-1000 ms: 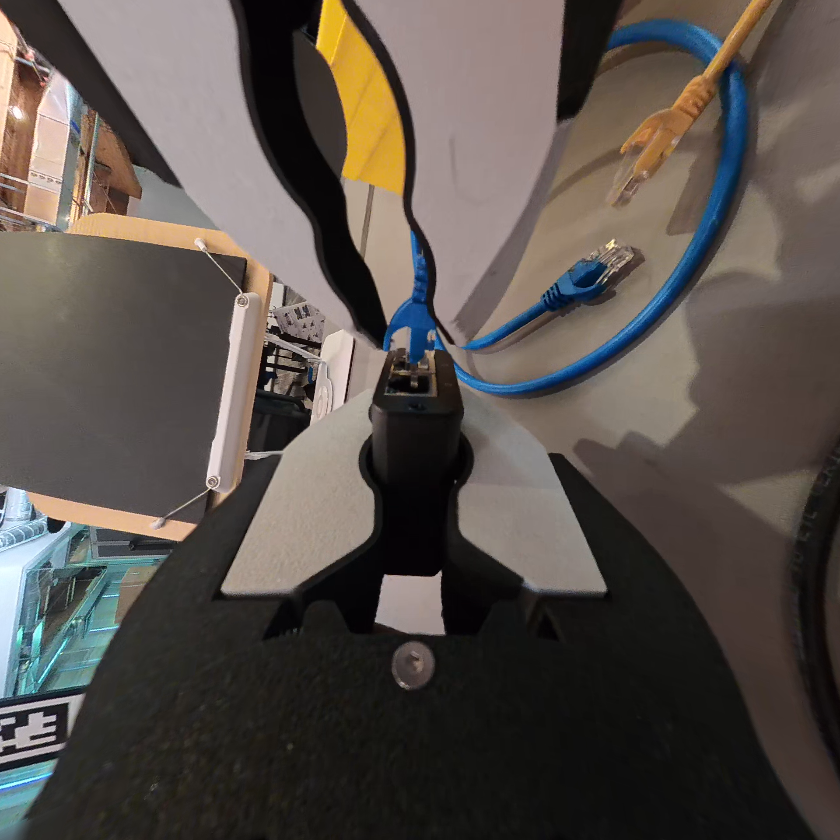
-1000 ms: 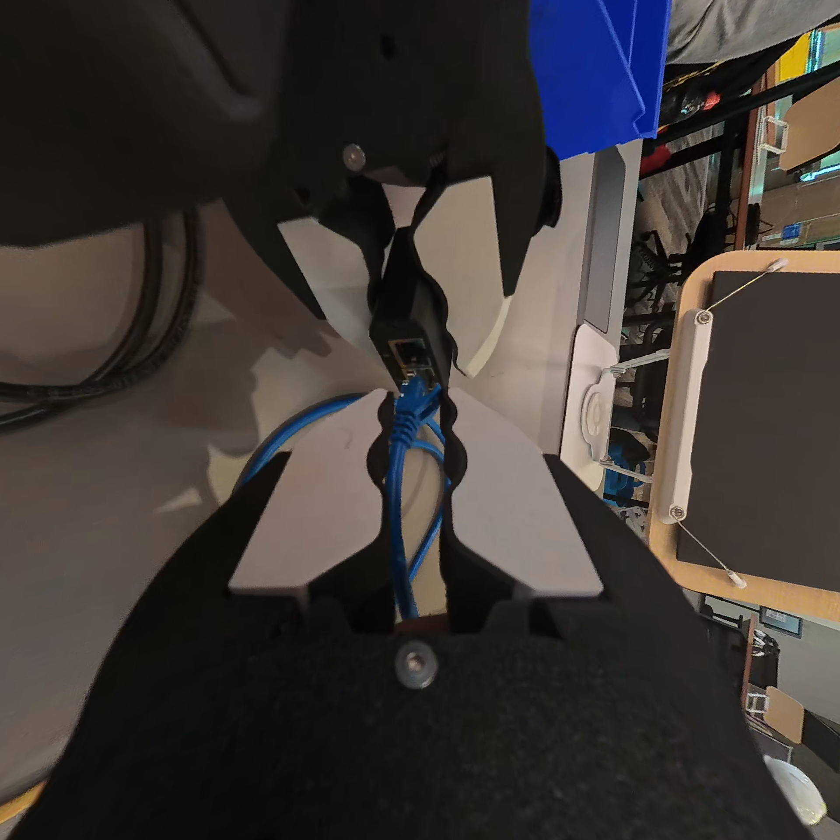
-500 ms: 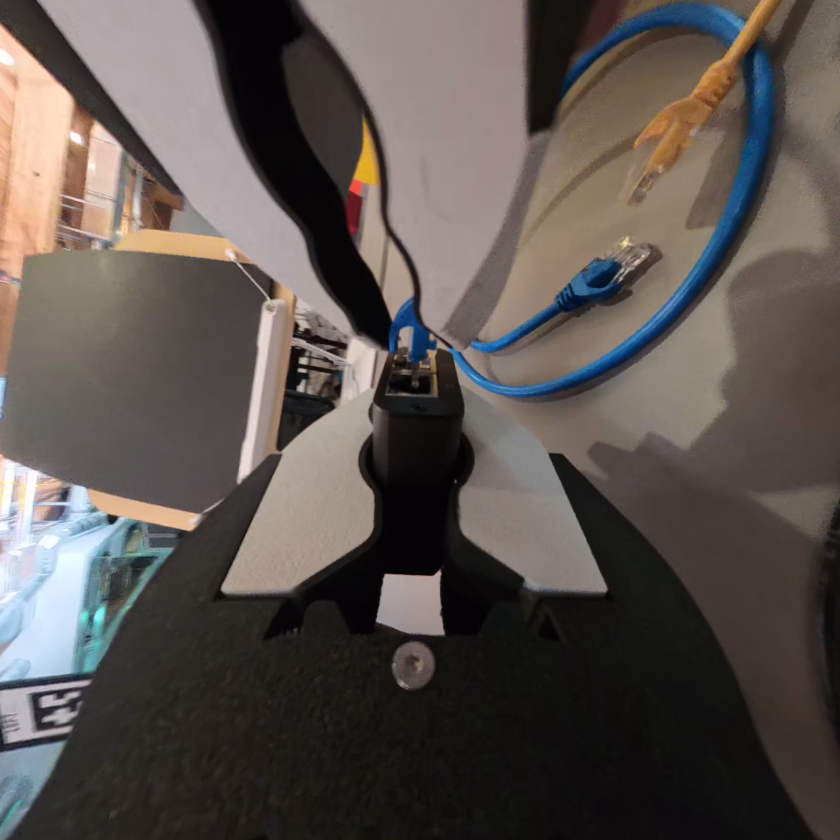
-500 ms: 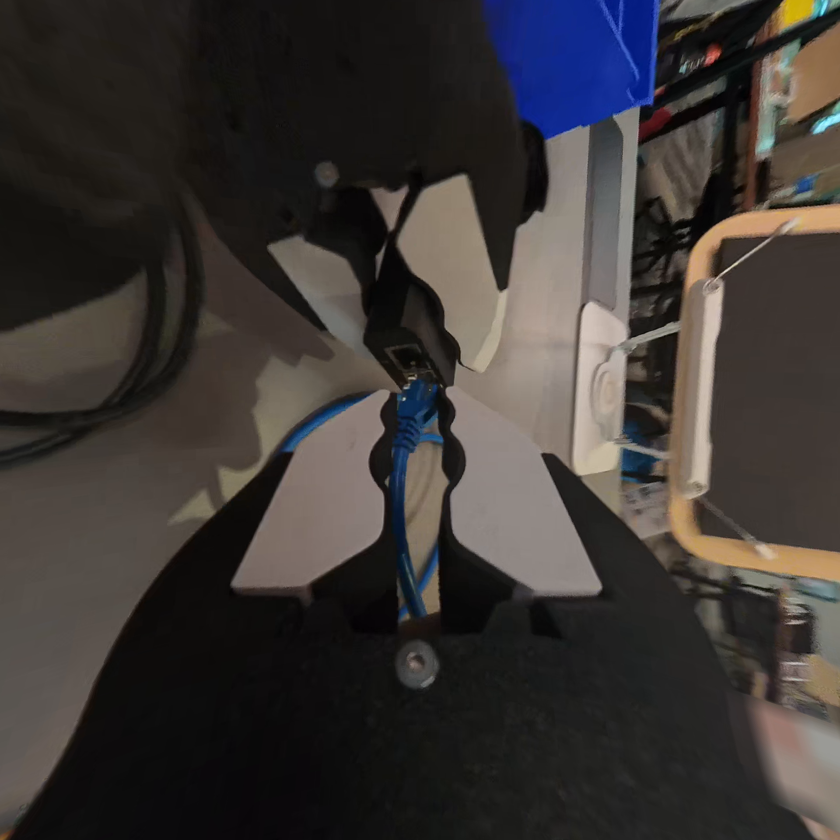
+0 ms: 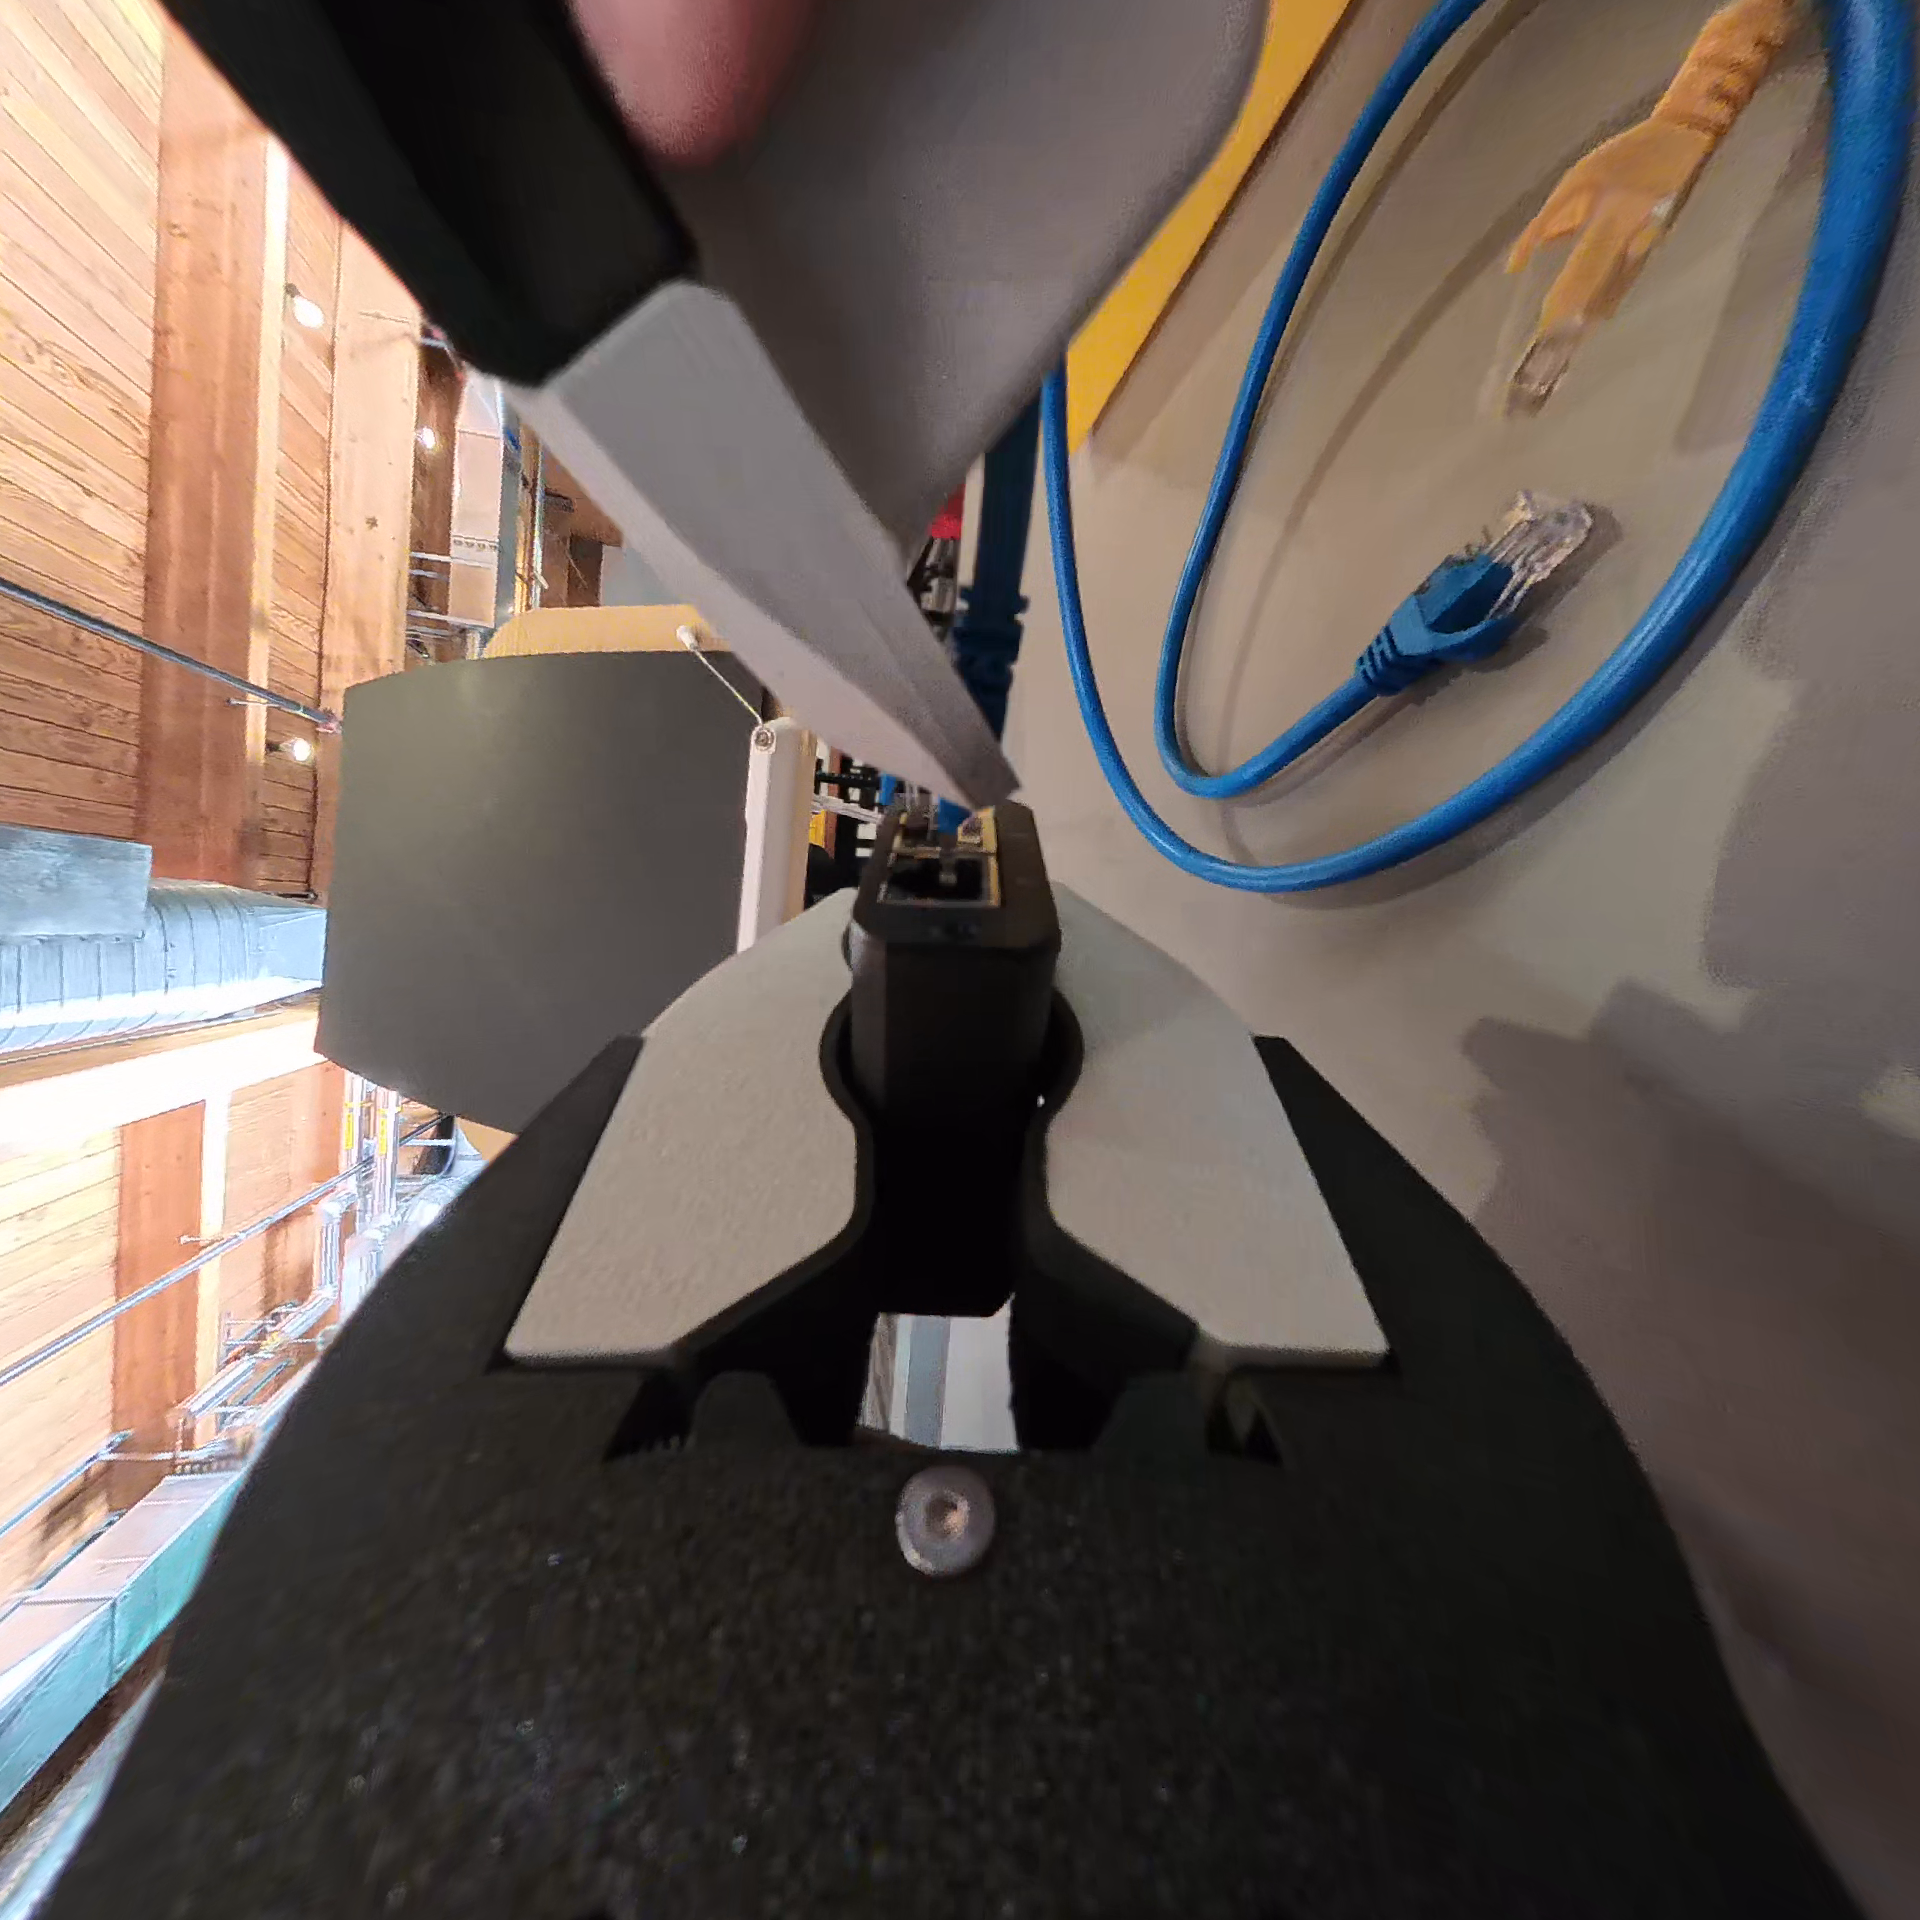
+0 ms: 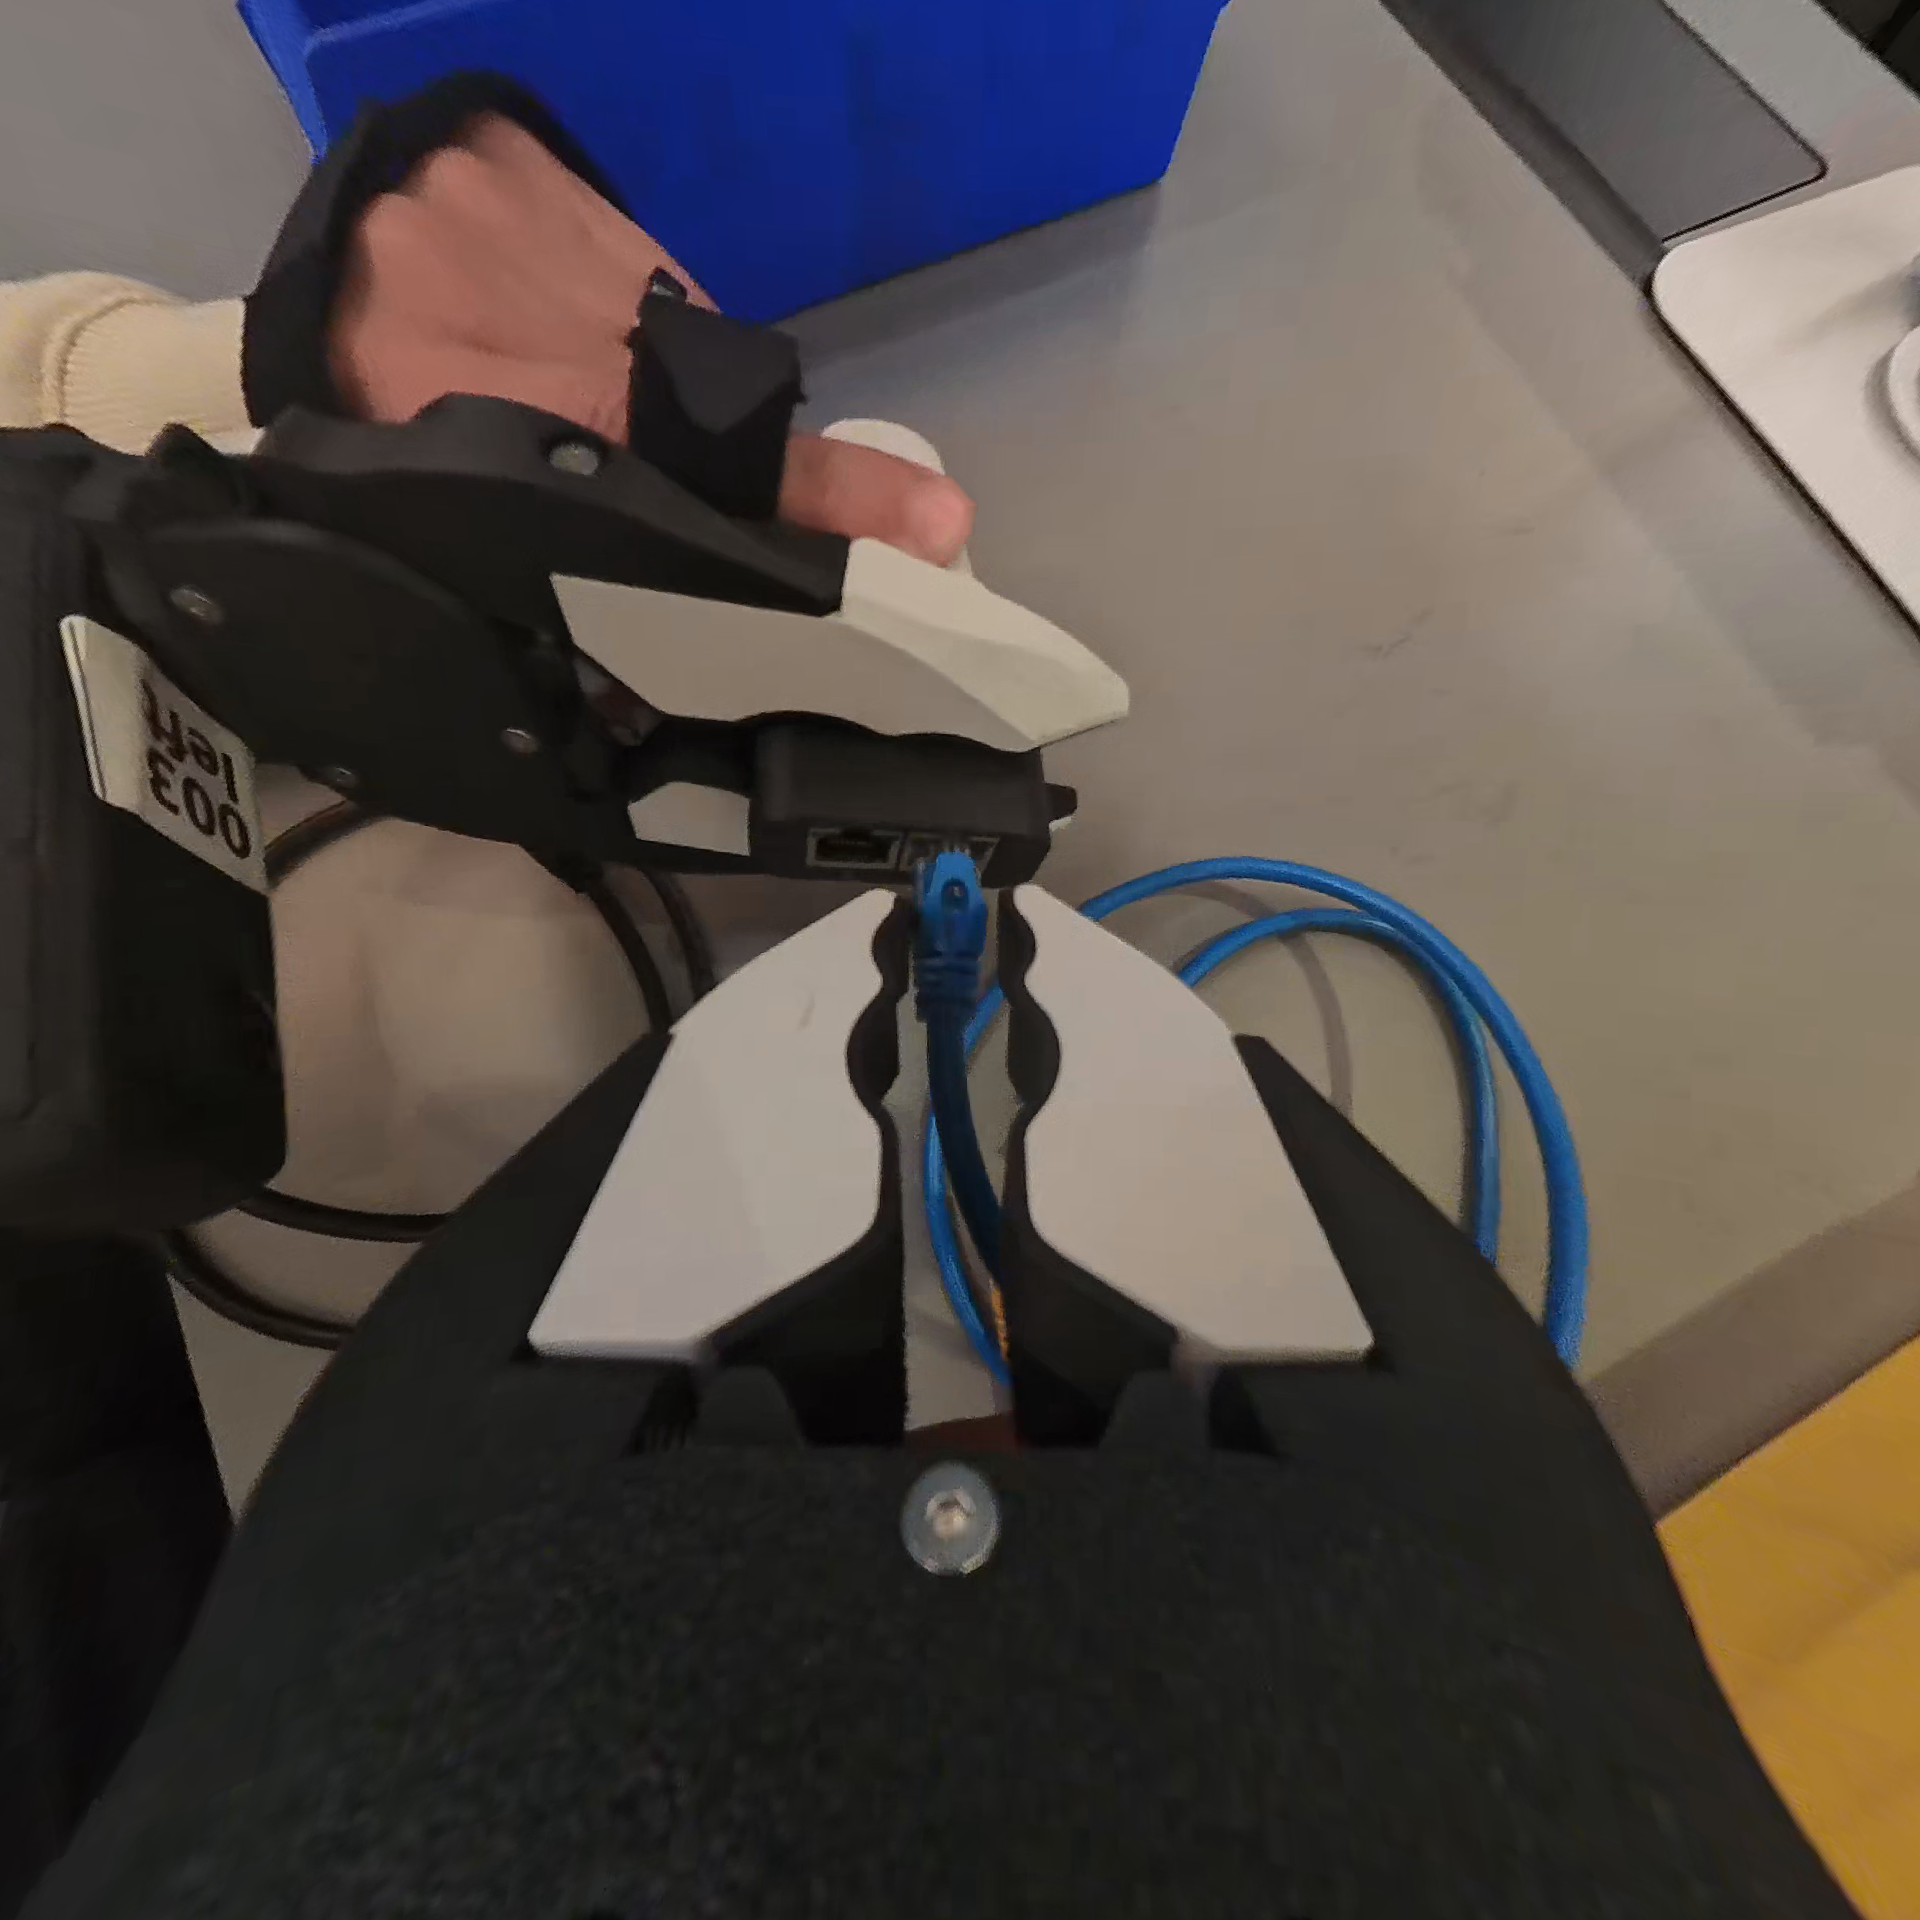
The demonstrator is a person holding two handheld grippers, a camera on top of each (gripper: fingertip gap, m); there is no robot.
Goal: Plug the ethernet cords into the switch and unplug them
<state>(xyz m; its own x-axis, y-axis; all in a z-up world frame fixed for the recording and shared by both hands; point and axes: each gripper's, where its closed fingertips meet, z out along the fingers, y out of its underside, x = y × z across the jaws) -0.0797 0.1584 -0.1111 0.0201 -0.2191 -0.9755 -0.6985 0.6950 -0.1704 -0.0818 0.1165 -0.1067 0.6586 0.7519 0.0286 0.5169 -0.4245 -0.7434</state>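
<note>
Right gripper [image 6: 948, 935]: jaws close together, pinching the blue ethernet cord [image 6: 956, 1081] just behind its plug [image 6: 945, 920]. The plug's tip sits in the right-hand port of the black switch [image 6: 894, 805]; how deep it sits cannot be told. The port beside it, on the left, shows bare.

Left gripper [image 5: 951, 997]: jaws clamped on the switch body [image 5: 951, 1049], held off the grey table [image 6: 1403, 582], port face pointing away from its own camera. In the right wrist view this gripper [image 6: 904, 748] comes in from the left, carried by a hand [image 6: 499, 301] in a black strap.

Beyond, on the table: the blue cord lies in loose loops [image 5: 1704, 582]; its free end plug [image 5: 1475, 603] rests inside the loop. An orange plug [image 5: 1600, 239] lies just past it, apart. A black cable [image 6: 644, 935] curls under the left gripper. A blue bin [image 6: 779, 125] stands toward the table's far edge.
</note>
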